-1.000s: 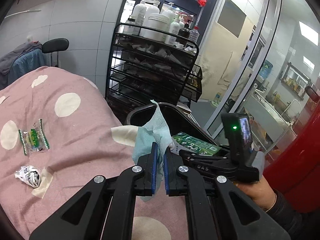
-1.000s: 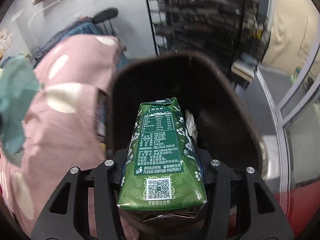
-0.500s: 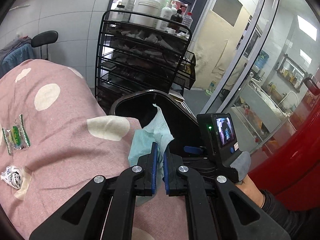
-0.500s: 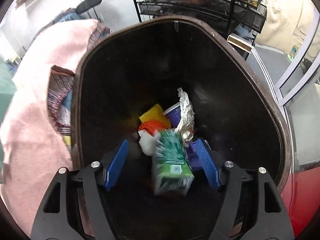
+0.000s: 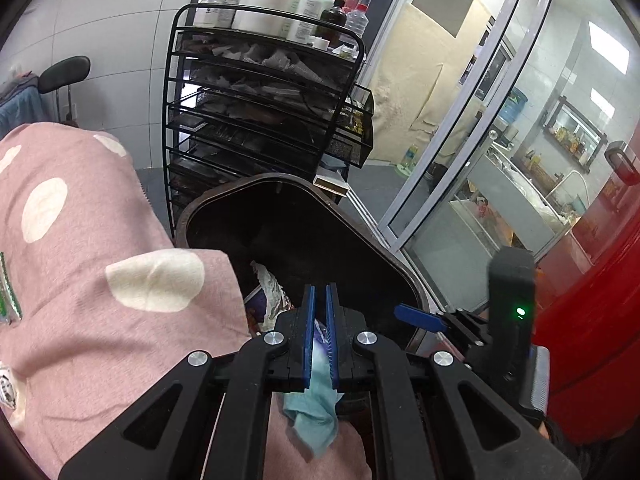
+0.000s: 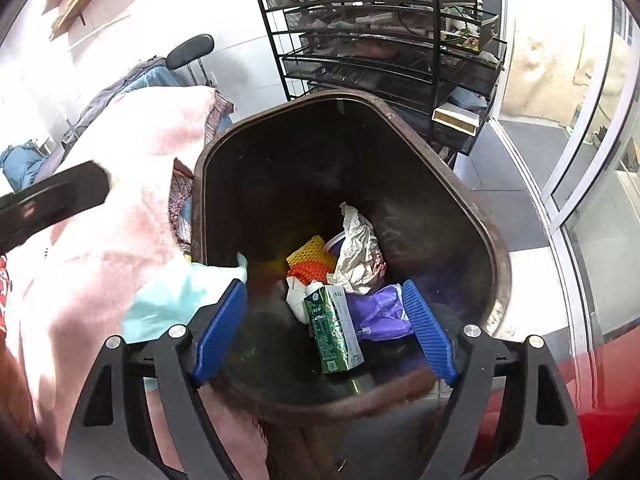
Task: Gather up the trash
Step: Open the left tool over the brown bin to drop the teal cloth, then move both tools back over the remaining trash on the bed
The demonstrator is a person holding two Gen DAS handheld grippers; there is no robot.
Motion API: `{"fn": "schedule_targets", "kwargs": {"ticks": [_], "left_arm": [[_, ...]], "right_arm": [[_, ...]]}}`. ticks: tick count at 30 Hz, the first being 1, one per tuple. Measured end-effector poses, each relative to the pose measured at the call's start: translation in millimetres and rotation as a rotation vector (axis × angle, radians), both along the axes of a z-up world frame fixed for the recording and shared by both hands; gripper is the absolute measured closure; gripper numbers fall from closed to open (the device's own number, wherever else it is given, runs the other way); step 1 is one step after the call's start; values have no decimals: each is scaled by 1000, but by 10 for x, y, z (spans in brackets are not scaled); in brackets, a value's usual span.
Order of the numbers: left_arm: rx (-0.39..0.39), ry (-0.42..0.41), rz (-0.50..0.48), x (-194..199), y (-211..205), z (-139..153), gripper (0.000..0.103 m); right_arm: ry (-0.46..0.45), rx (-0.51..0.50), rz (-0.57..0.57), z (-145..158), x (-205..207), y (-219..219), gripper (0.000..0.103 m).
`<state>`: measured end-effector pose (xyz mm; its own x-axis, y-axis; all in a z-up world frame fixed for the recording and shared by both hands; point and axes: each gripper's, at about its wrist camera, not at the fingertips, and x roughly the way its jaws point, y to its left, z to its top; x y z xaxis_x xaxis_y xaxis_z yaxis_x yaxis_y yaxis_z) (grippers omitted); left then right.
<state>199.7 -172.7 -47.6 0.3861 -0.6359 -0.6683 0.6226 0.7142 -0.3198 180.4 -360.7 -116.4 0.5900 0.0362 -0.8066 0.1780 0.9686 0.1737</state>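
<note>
A dark brown bin (image 6: 492, 240) stands beside the pink dotted cloth (image 5: 100, 300). Over its near rim my right gripper (image 6: 324, 326) hangs with its jaws opening and nothing between them. The green carton (image 6: 334, 328) lies at the bottom of the bin among crumpled paper (image 6: 360, 252), orange netting (image 6: 310, 264) and a purple bag (image 6: 380, 312). My left gripper (image 5: 320, 330) is shut on a teal tissue (image 5: 314, 412), which hangs below the pads at the bin's (image 5: 404, 276) near left edge. The same teal tissue (image 6: 172, 300) shows in the right wrist view.
A black wire rack (image 5: 256, 112) with bottles on top stands right behind the bin. A glass partition (image 5: 472, 152) is to the right, a red surface (image 5: 592, 340) at the near right. A chair (image 6: 188, 52) with clothes sits behind the pink cloth.
The right gripper let go of the green carton, which fell into the bin, and its jaws spread wide. The left gripper carried the tissue right, to the bin's edge.
</note>
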Motion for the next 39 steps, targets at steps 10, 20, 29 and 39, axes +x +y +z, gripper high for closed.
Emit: {"fn": "schedule_targets", "kwargs": {"ticks": [10,20,29,39], "left_arm": [[-9,-5,39,36,74,7,96],[2,-56,89,-28,258,59,42],[34,-75,143,-75,570,84,21],[92,-75,348,-55,1452,57,20]], "right_arm": [[-66,28,37,134,-221,43,23],[-74,21,35,193,-239,85,22],[-77,18,39,234,-214,137,18],[-91,17,107,319,-126,424,18]]}}
